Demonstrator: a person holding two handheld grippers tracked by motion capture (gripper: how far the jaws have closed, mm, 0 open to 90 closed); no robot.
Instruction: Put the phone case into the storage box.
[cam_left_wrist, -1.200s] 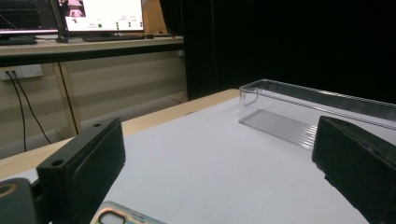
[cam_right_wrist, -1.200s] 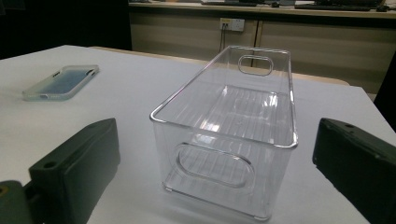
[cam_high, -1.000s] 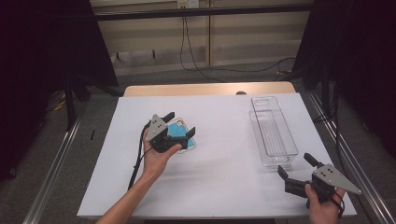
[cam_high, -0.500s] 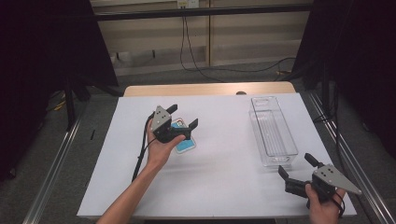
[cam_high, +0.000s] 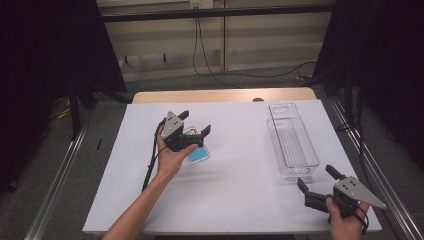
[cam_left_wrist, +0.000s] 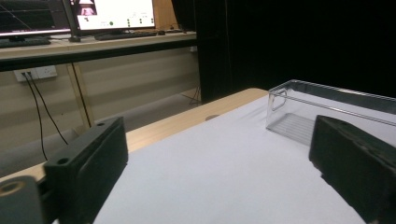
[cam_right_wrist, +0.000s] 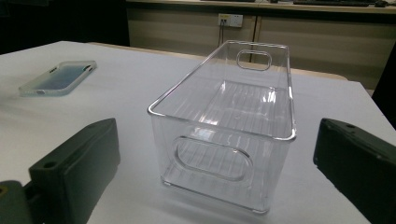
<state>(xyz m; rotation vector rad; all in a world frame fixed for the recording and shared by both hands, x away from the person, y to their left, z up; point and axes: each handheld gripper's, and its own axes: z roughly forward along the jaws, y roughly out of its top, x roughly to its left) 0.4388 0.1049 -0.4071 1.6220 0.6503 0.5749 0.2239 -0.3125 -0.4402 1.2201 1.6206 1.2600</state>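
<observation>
A blue phone case with a clear rim lies flat on the white table cover. My left gripper hovers just beyond the case, lifted off it. Its jaws have just been closing slightly but stand open with nothing between them. In the left gripper view, the left gripper looks across the table toward the clear plastic bin. My right gripper rests open near the front right corner, just short of the clear bin. The right gripper view shows the empty bin and the phone case at far left.
A wooden tabletop edge shows past the white cover. Metal rails run along both sides. Cables hang on the wall behind. A desk with monitors stands in the background.
The left gripper has lifted and shifted slightly toward the far side, uncovering the phone case, which now lies in plain sight on the table. The right gripper has stayed still.
</observation>
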